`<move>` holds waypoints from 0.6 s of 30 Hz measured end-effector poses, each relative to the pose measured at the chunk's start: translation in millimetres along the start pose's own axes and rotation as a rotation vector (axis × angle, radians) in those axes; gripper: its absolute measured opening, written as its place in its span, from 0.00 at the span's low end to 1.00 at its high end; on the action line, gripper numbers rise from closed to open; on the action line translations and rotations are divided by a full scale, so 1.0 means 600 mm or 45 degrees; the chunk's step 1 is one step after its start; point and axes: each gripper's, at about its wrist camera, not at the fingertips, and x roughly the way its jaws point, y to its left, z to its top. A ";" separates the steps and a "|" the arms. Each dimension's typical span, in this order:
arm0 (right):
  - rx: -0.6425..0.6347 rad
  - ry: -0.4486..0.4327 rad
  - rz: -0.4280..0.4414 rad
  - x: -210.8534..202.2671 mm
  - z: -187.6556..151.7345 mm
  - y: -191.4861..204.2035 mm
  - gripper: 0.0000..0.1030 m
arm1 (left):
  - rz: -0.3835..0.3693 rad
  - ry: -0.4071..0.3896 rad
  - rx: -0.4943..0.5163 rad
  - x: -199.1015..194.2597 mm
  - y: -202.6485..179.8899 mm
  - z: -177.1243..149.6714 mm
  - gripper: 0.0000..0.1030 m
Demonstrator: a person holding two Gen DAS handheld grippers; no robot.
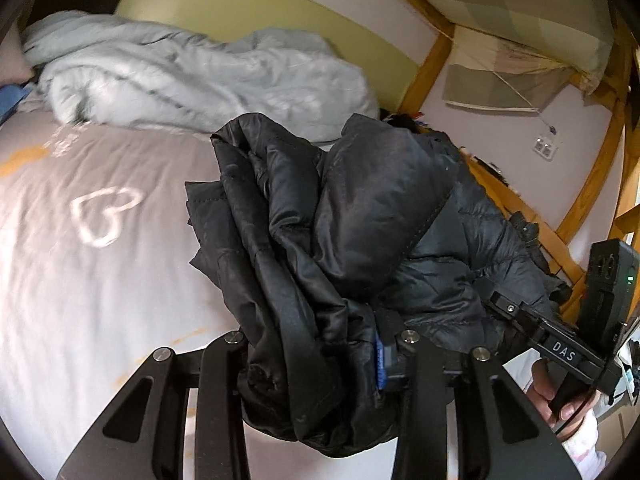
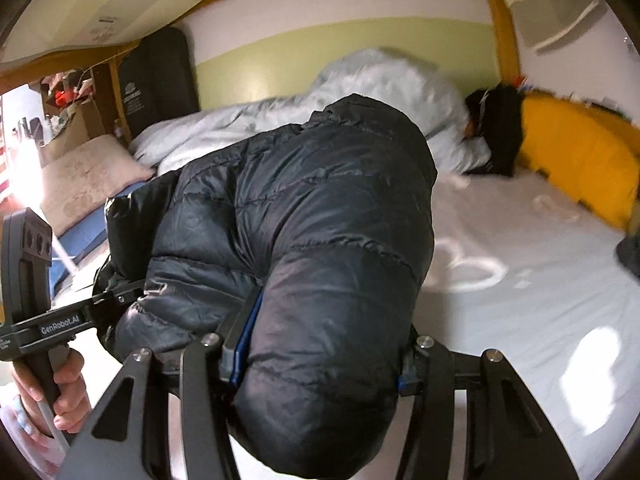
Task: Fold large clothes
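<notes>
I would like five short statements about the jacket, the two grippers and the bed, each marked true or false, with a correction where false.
1. The left gripper is closed on the black puffer jacket. True.
2. The right gripper is open and holds nothing. False: its jaws press on a thick quilted fold of the jacket.
3. The jacket lies flat and spread out on the bed sheet. False: it is bunched up and held between both grippers.
4. A pale grey blanket lies crumpled at the far side of the bed. True.
5. The pillow by the wall is blue. False: it is yellow.
</notes>
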 end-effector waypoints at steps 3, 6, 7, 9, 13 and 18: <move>-0.013 -0.040 -0.074 -0.019 0.019 -0.048 0.47 | -0.019 0.002 0.044 0.042 -0.056 0.020 0.34; -0.004 -0.063 -0.140 -0.037 0.032 -0.105 0.47 | -0.059 0.019 0.053 0.090 -0.111 0.035 0.34; -0.005 -0.071 -0.158 -0.042 0.036 -0.125 0.47 | -0.070 0.024 0.063 0.109 -0.131 0.039 0.35; 0.002 -0.079 -0.183 -0.047 0.044 -0.163 0.48 | -0.085 0.035 0.077 0.147 -0.165 0.047 0.35; 0.033 -0.088 -0.265 -0.049 0.059 -0.258 0.48 | -0.115 0.061 0.093 0.229 -0.238 0.063 0.35; 0.056 -0.106 -0.363 -0.072 0.054 -0.357 0.48 | -0.186 0.118 0.122 0.307 -0.314 0.052 0.35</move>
